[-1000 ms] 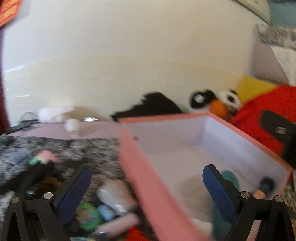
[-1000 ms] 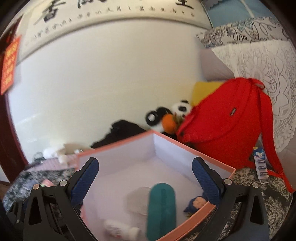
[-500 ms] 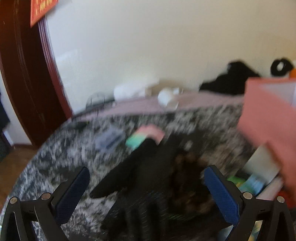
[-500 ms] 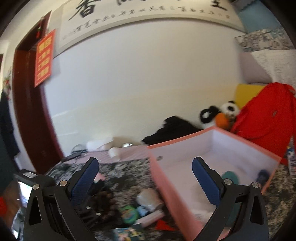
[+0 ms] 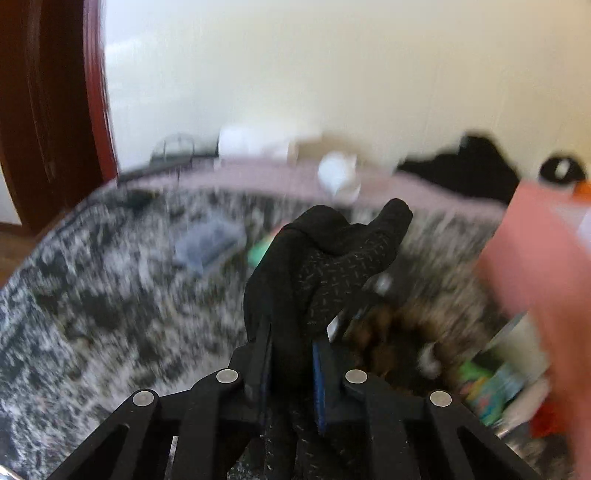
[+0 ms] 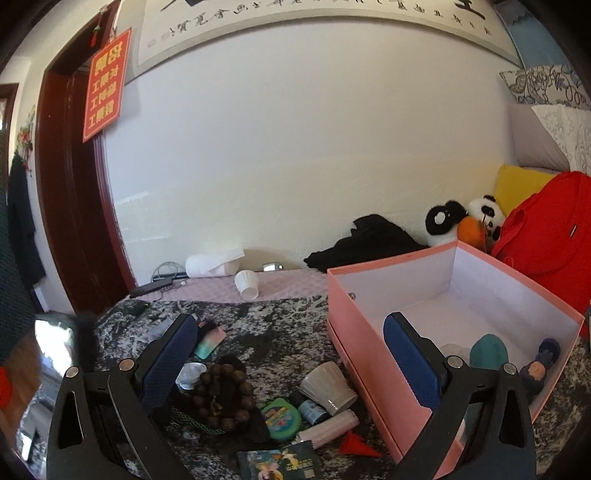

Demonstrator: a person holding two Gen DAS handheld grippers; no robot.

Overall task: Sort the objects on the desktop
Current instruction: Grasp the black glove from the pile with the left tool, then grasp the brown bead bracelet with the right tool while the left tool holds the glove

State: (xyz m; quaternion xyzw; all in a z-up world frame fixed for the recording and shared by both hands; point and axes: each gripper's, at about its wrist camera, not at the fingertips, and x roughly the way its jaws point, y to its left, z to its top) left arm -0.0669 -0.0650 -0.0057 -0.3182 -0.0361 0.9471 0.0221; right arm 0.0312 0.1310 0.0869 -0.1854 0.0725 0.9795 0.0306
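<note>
Fingers (image 5: 264,343) on the left are pinching a black glove (image 5: 325,266), lifted over the tabletop (image 5: 92,295); right ones (image 6: 410,354) hang spread. Looks like mid-carry, so next it wants swinging right and dropping into the pink box (image 6: 369,354).

cream wall (image 6: 295,166), calligraphy scroll (image 6: 314,22) up top, red sign (image 6: 105,83) beside dark red door frame (image 6: 74,203), wood floor (image 6: 26,354) at left, bright daylight.
</note>
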